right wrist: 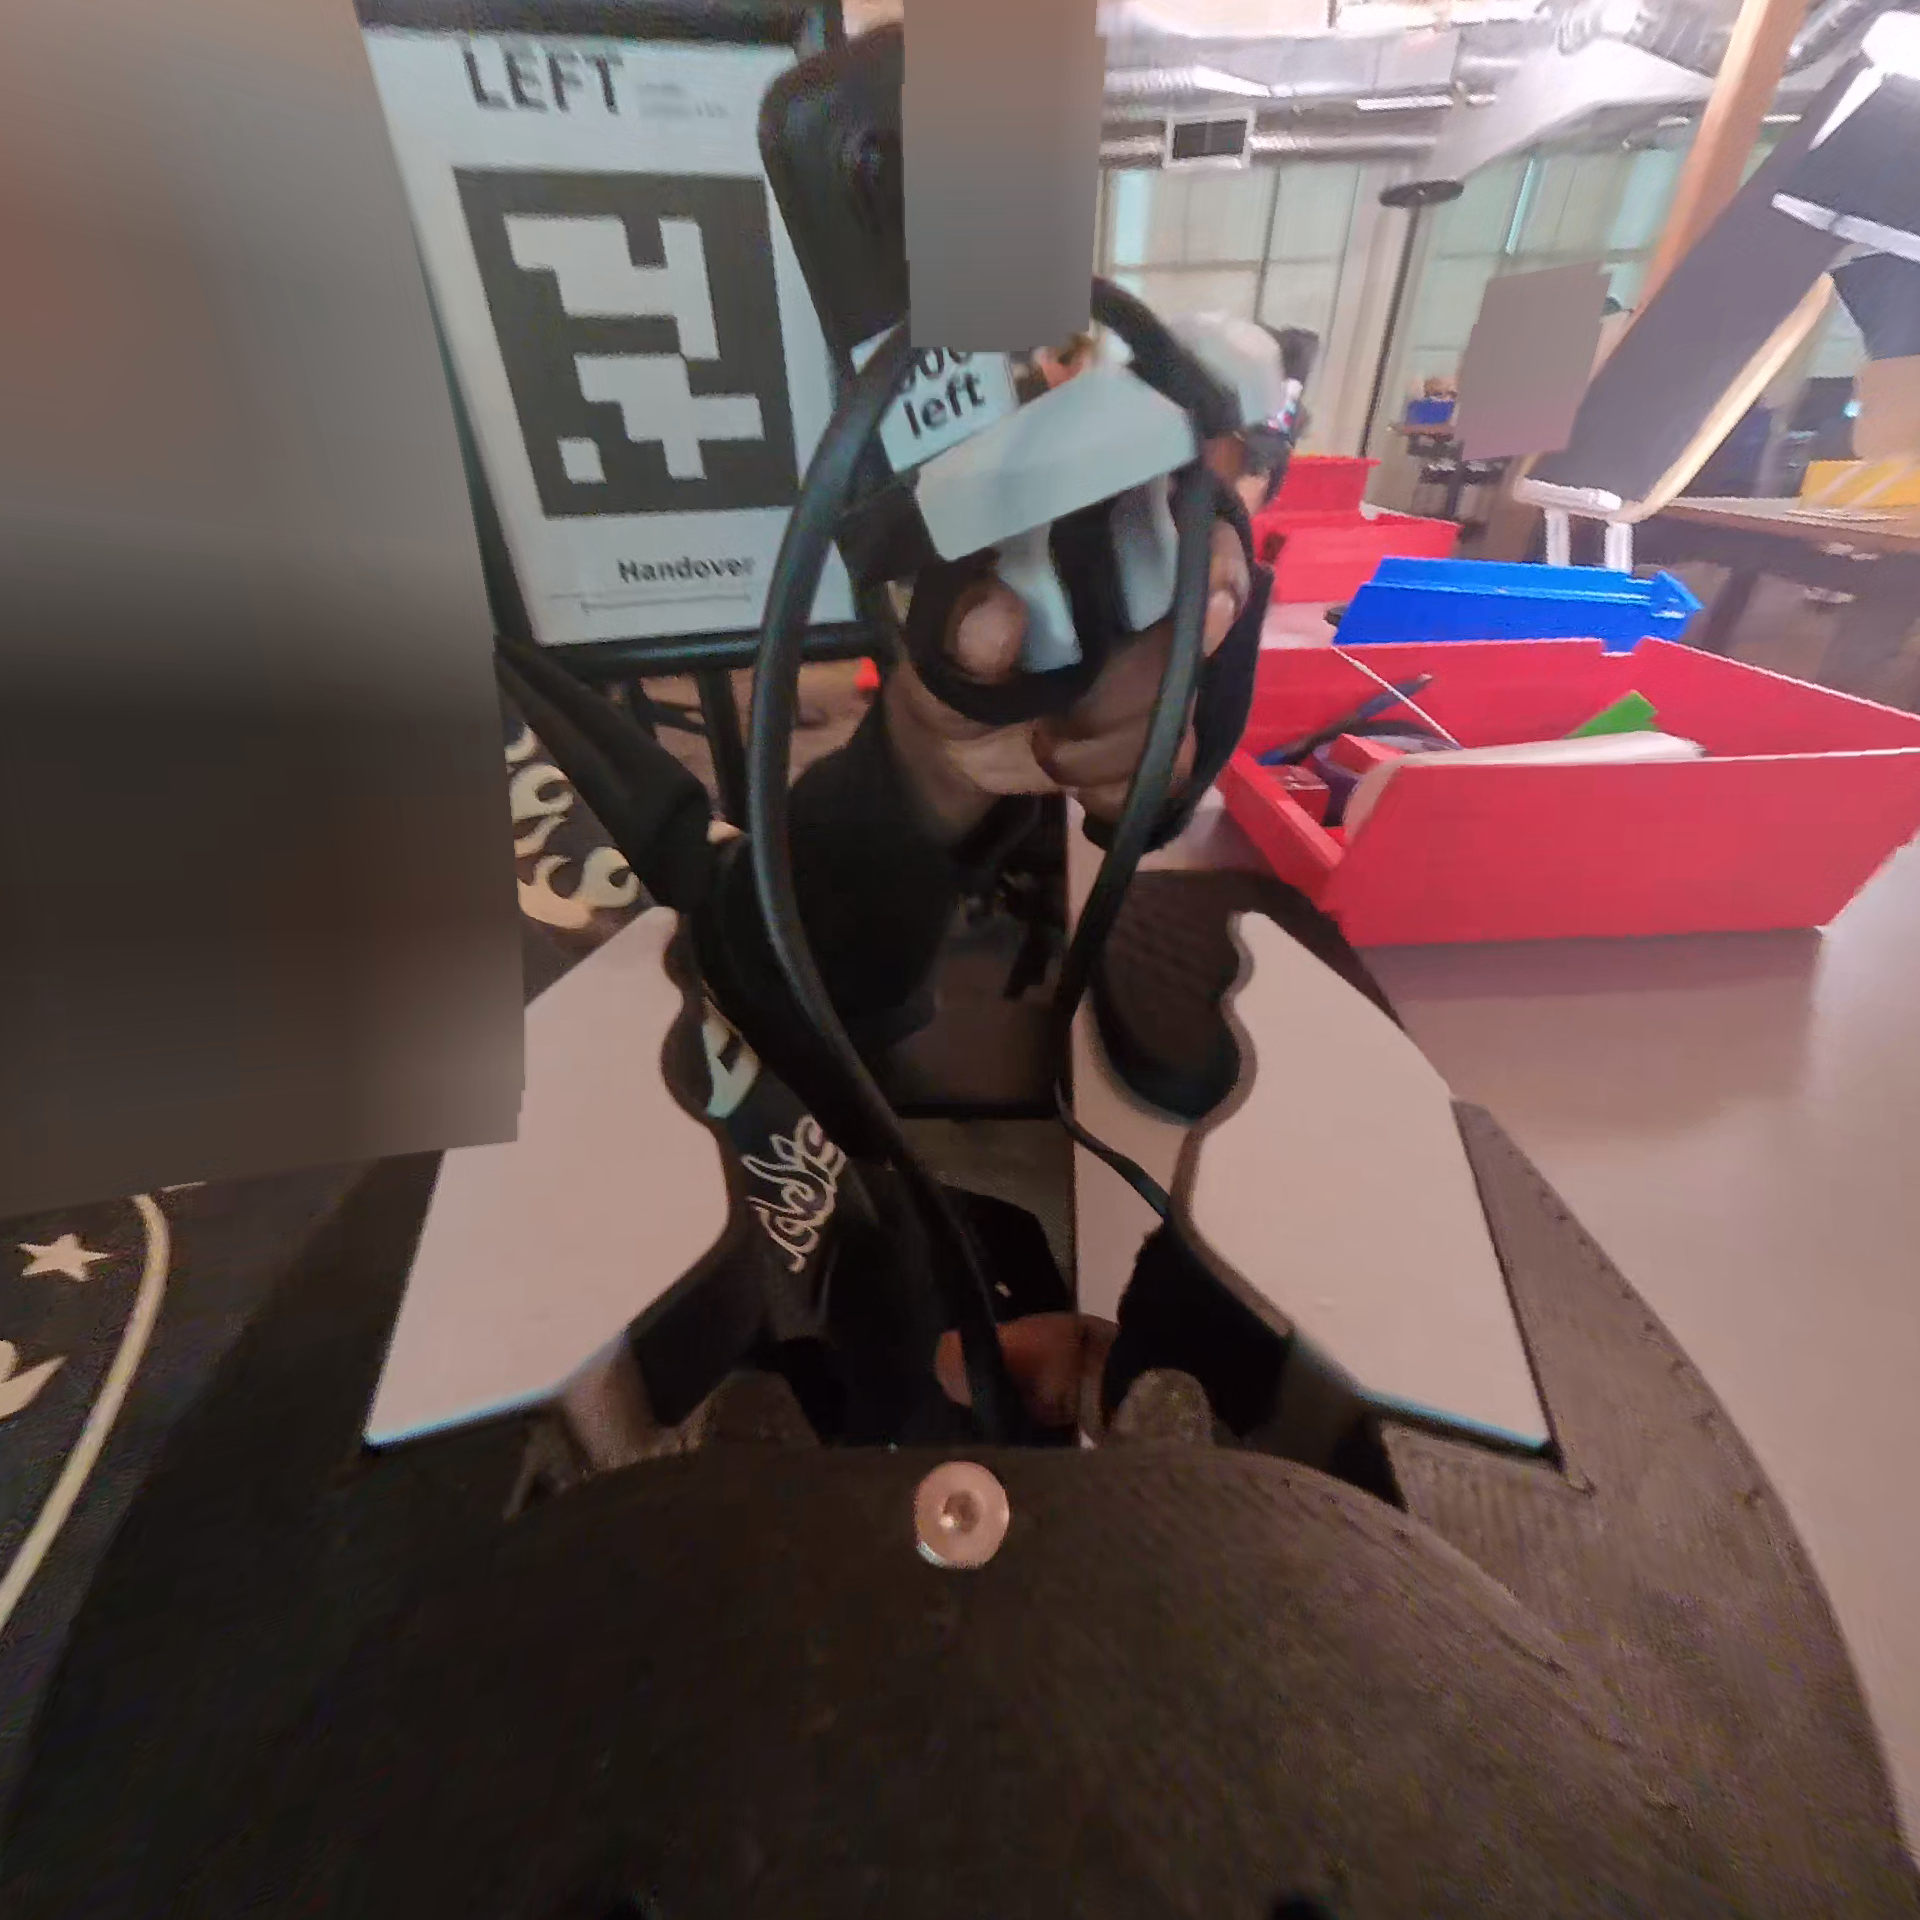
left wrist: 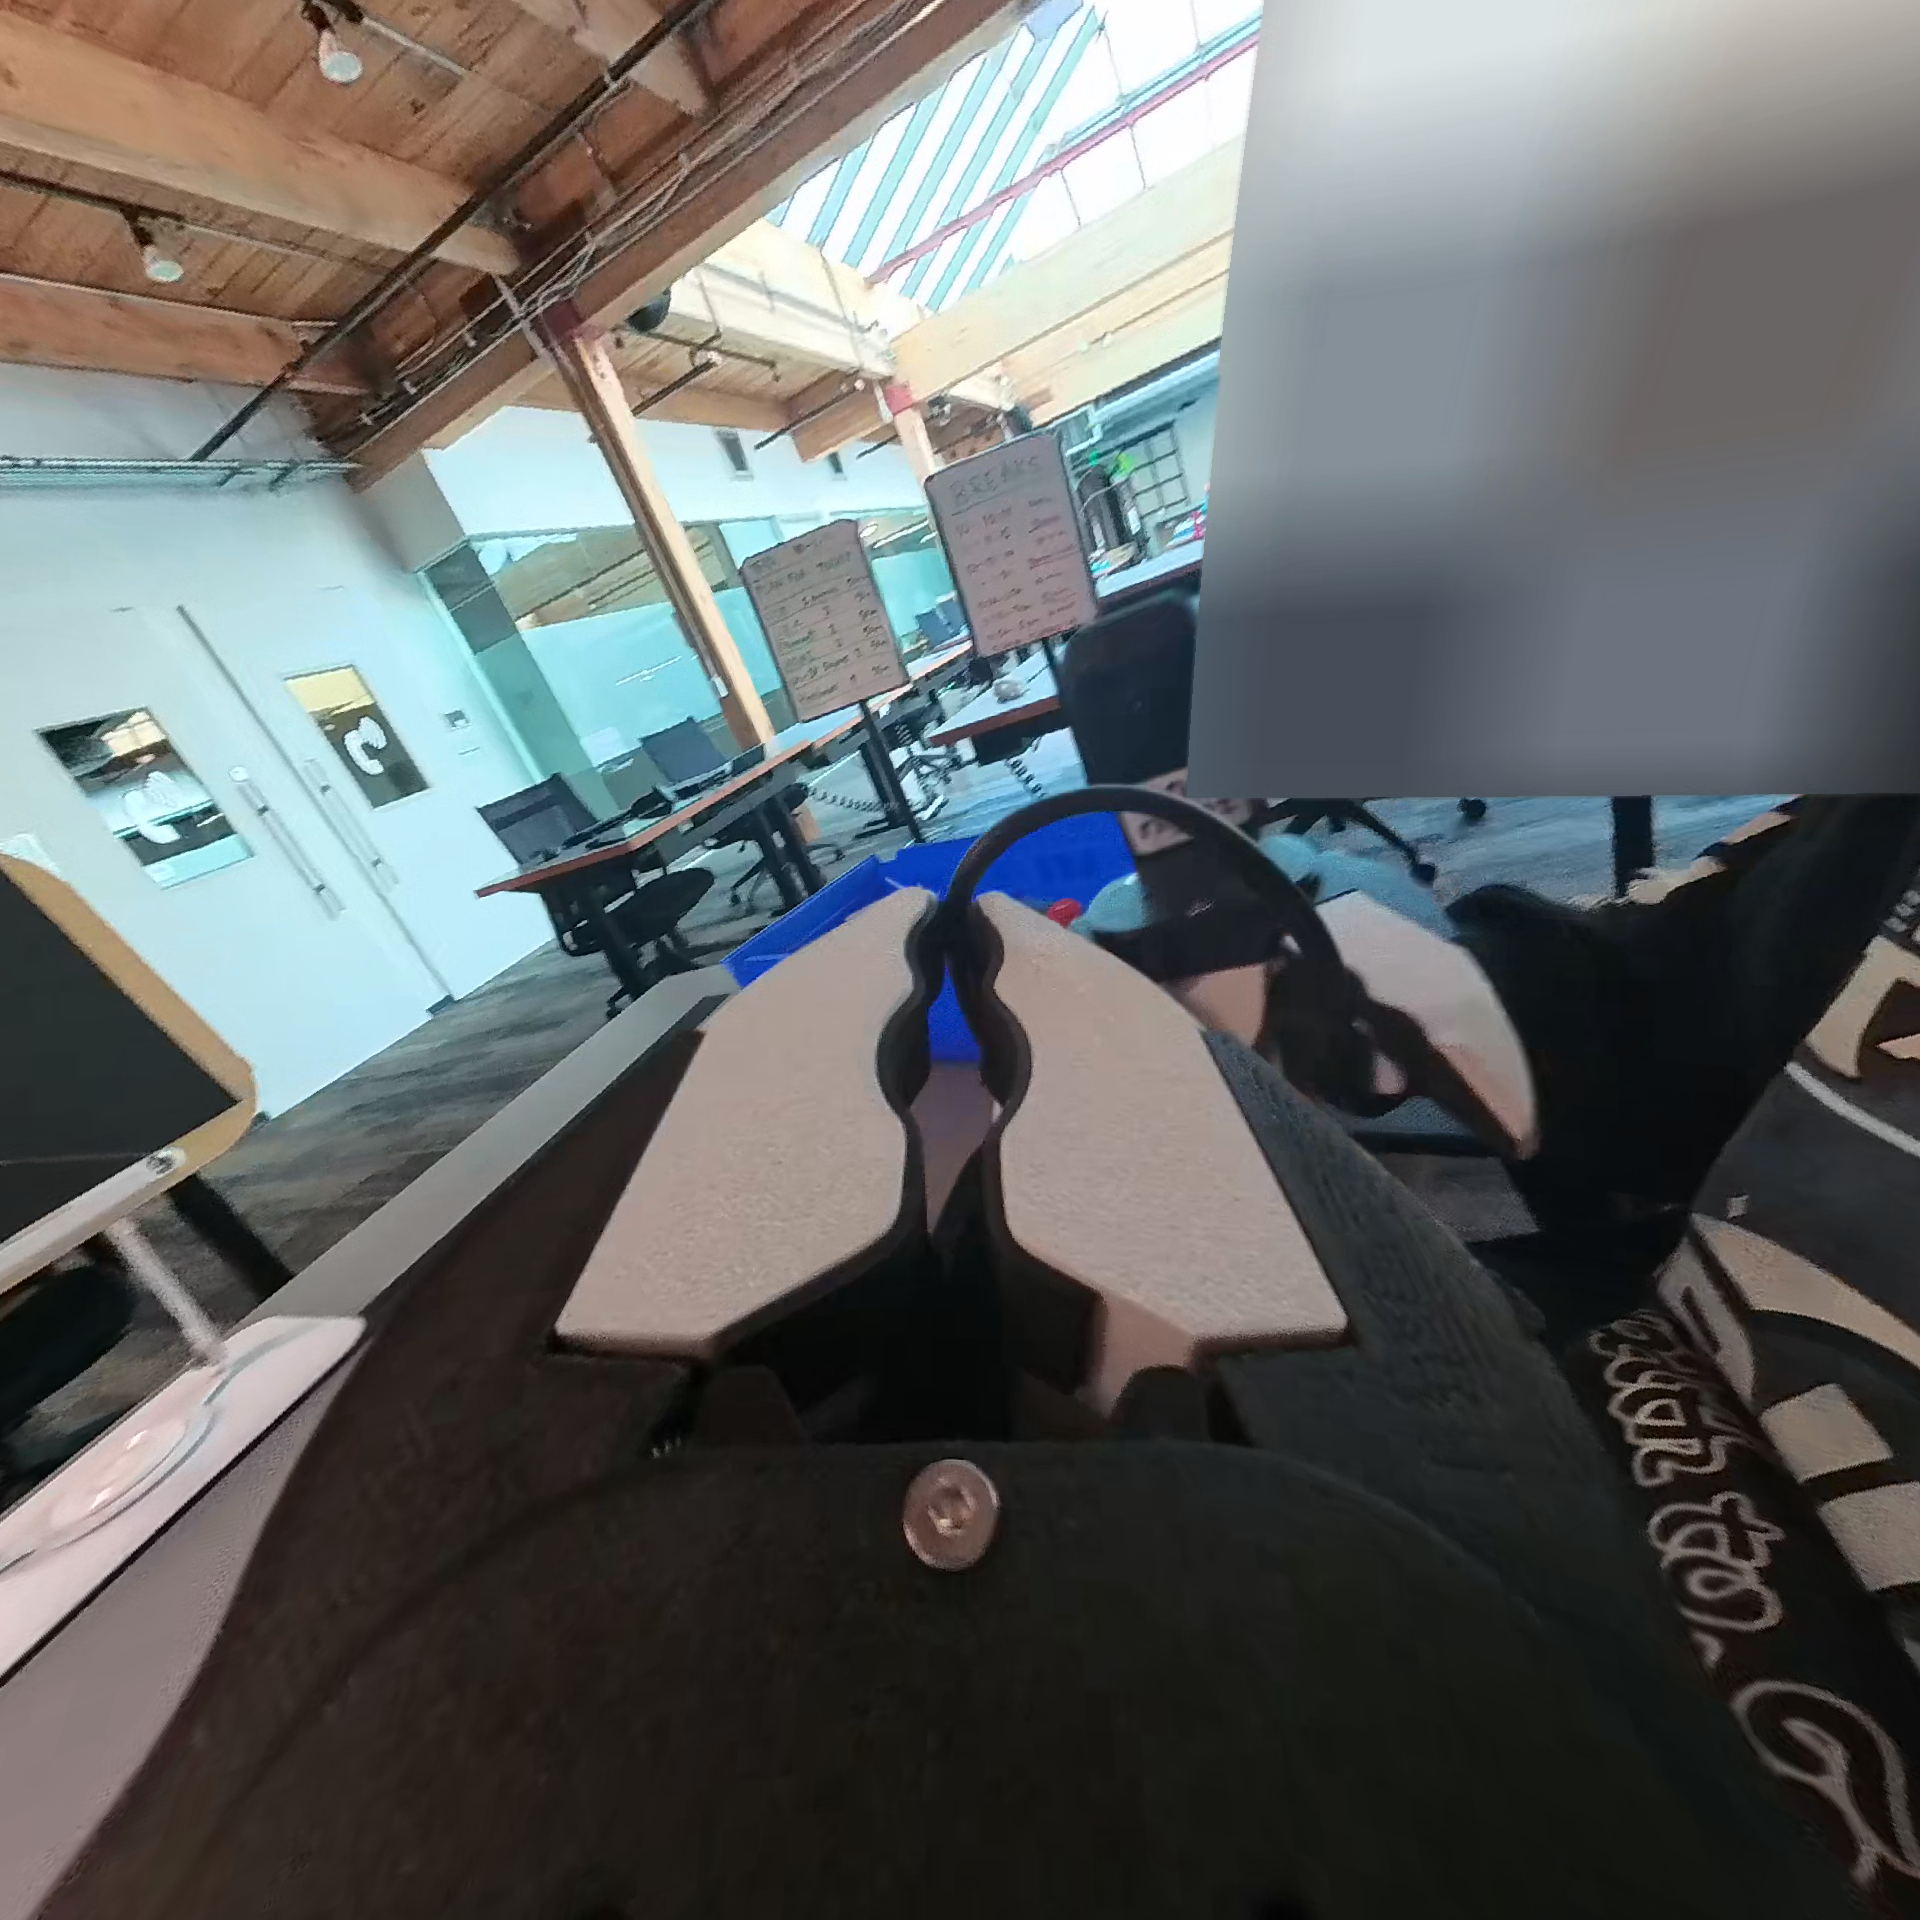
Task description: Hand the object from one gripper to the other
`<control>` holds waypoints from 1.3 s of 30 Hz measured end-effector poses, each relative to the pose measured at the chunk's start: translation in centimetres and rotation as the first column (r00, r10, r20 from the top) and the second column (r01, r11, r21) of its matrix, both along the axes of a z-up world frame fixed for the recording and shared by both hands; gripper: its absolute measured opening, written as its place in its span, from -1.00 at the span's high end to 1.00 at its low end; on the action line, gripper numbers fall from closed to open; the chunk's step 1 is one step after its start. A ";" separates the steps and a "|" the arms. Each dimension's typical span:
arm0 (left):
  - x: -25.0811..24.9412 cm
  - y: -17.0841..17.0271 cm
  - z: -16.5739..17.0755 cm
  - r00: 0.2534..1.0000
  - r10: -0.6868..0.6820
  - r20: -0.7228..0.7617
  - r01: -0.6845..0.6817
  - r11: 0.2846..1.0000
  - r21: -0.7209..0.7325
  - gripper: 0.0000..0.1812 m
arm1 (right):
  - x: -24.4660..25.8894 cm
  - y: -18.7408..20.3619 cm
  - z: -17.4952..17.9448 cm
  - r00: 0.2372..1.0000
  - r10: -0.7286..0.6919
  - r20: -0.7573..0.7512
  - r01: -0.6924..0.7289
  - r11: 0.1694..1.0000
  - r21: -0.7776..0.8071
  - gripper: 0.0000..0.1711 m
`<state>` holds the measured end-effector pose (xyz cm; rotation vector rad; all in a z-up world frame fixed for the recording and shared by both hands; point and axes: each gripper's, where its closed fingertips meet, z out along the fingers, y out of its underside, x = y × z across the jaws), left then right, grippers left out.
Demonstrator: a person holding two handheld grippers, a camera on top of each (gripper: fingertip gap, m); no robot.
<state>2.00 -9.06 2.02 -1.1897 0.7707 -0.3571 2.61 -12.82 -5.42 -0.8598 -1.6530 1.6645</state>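
Observation:
A black cable [left wrist: 1091, 802] arcs up in a loop from my left gripper [left wrist: 951, 935], which is shut on it at the fingertips. The loop runs right towards my right gripper [left wrist: 1392, 1039], seen farther off. In the right wrist view the cable [right wrist: 774, 675] hangs as a long loop, and both strands pass down between the fingers of my right gripper [right wrist: 956, 966], which are wide apart and open. The left gripper [right wrist: 1096, 603], held by a gloved hand, sits just beyond, up against the loop.
Red bins [right wrist: 1558, 831] with mixed items and a blue bin [right wrist: 1507, 603] stand on the grey table [right wrist: 1662, 1091] at the right. A marker board [right wrist: 623, 343] stands behind. The blue bin [left wrist: 831, 935], a monitor [left wrist: 83, 1039], desks and chairs show in the left wrist view. Some 8 cm of space lies between my two pairs of fingers.

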 end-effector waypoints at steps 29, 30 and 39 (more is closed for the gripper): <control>0.4 -0.6 1.2 0.986 -0.081 0.144 0.081 0.997 0.012 0.96 | 1.7 -3.0 -0.5 0.982 0.189 -0.025 -0.188 0.981 0.047 0.45; 0.4 -0.6 1.2 0.985 -0.086 0.147 0.085 0.996 0.012 0.96 | 1.8 -2.9 -0.4 0.981 0.191 -0.034 -0.190 0.981 0.041 0.51; 0.7 -0.6 1.2 0.983 -0.089 0.160 0.089 0.996 0.007 0.97 | 1.5 -3.1 -0.4 0.980 0.194 -0.044 -0.192 0.981 0.029 0.64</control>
